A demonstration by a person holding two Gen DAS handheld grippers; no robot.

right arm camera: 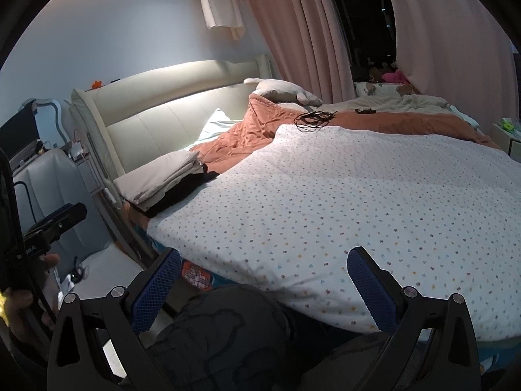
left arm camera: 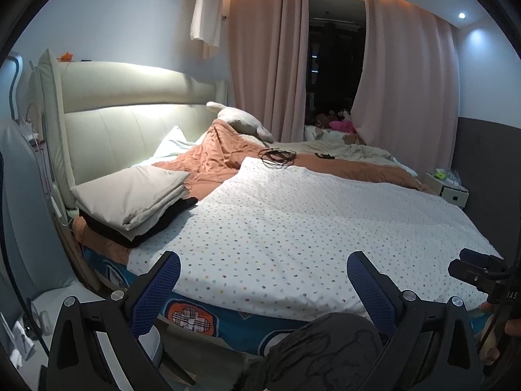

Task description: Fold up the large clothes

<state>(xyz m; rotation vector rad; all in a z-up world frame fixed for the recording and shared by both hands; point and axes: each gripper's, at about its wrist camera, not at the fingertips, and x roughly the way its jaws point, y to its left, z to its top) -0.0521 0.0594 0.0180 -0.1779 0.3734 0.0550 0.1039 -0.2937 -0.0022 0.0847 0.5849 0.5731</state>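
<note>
A white quilt with small coloured dots (left arm camera: 293, 228) (right arm camera: 358, 195) lies spread flat over the near part of the bed. My left gripper (left arm camera: 263, 290) hangs open just before its near edge, nothing between the blue pads. My right gripper (right arm camera: 263, 290) is open too, above the quilt's near edge, holding nothing. A stack of folded clothes (left arm camera: 130, 198) (right arm camera: 162, 179), beige on top and black beneath, sits at the left by the headboard. A dark patterned cloth (left arm camera: 325, 345) (right arm camera: 221, 332) lies below both grippers; I cannot tell what it is.
An orange blanket (left arm camera: 215, 163) (right arm camera: 254, 133) is bunched behind the quilt, with a coil of black cable (left arm camera: 276, 156) (right arm camera: 314, 118) and a plush toy (left arm camera: 241, 120). Pink curtains (left arm camera: 260, 65) hang at the back. A white nightstand (left arm camera: 446, 189) stands right of the bed.
</note>
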